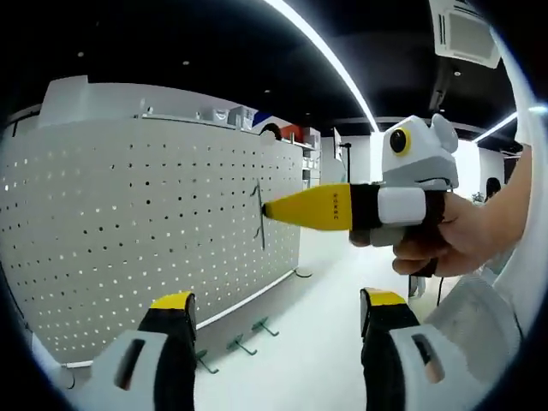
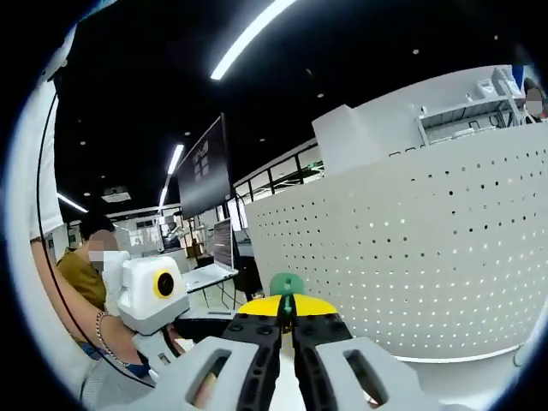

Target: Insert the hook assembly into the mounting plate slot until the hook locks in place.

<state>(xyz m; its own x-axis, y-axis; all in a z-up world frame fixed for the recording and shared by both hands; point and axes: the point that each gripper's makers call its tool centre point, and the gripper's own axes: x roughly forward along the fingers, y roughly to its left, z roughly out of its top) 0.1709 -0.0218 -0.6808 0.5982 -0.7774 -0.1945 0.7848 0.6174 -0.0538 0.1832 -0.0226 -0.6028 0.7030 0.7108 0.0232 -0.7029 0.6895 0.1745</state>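
In the left gripper view the pegboard [image 1: 145, 231] fills the left half of the frame, with the right gripper [image 1: 267, 209] reaching in from the right, its tips at a hook [image 1: 259, 216] on the board near frame centre. 3 spare hooks [image 1: 242, 345] lie on the table [image 1: 317, 342] just below the board's lower edge, between the left gripper [image 1: 278, 312] jaws that rise at bottom left and bottom right. In the right gripper view the pegboard [image 2: 411, 248] spreads across the right half, the right gripper [image 2: 287, 321] sits at bottom centre with the hook [image 2: 287, 287] between its tips, and the left gripper [image 2: 152, 295] is at lower left, before a person [image 2: 81, 270].
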